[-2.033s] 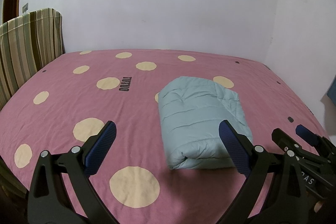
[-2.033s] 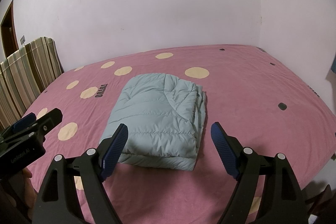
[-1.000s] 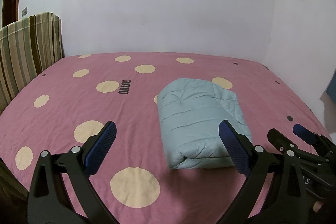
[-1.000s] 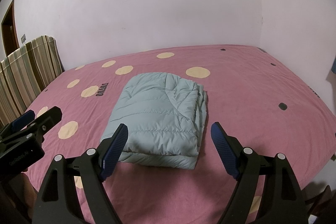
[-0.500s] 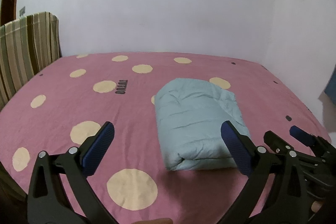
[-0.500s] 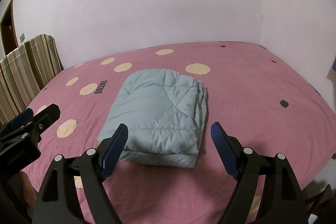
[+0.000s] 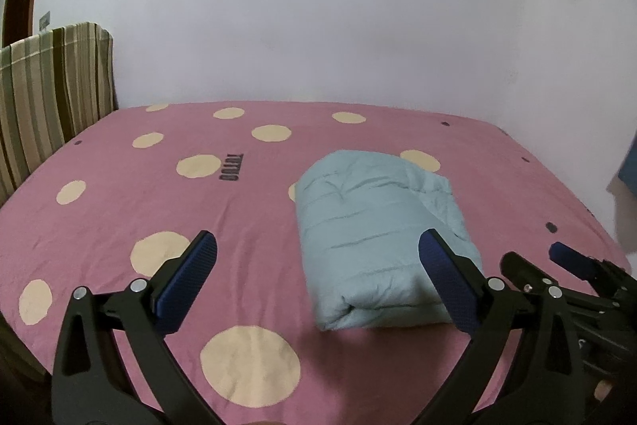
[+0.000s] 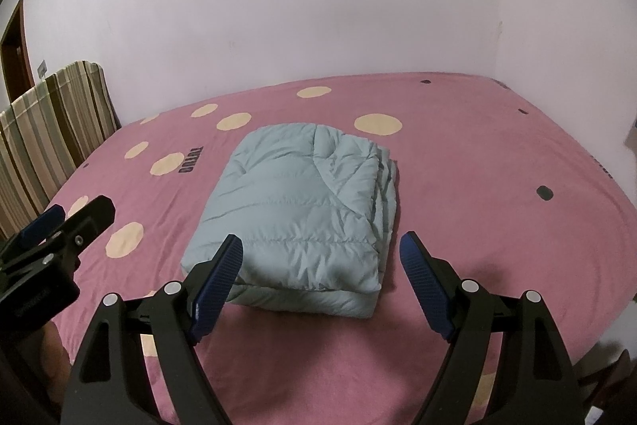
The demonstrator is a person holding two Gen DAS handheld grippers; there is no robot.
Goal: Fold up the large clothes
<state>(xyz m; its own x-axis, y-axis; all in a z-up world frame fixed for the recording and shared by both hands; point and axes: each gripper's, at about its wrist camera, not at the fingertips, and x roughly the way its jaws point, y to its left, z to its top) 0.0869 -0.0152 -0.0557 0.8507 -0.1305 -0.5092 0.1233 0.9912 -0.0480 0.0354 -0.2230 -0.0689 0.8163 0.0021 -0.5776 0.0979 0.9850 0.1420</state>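
Pale blue-green quilted puffer jacket (image 8: pixel 294 210) lay folded into thick rectangular bundle near middle of bed with pink sheet dotted in cream circles (image 8: pixel 477 186), layered edges on its right side. Right tool (image 8: pixel 318 289) hung above near end of bundle, jaws wide, nothing between blue pads. Left tool (image 7: pixel 314 281) beside it, jaws wide, empty, apart from jacket. Striped brown-and-beige headboard (image 7: pixel 43 98) stood at bed's left end.

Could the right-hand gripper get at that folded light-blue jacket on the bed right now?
Probably yes. The right gripper is open and empty, and the folded jacket lies just ahead of its fingers on the pink bedsheet, with nothing between them.
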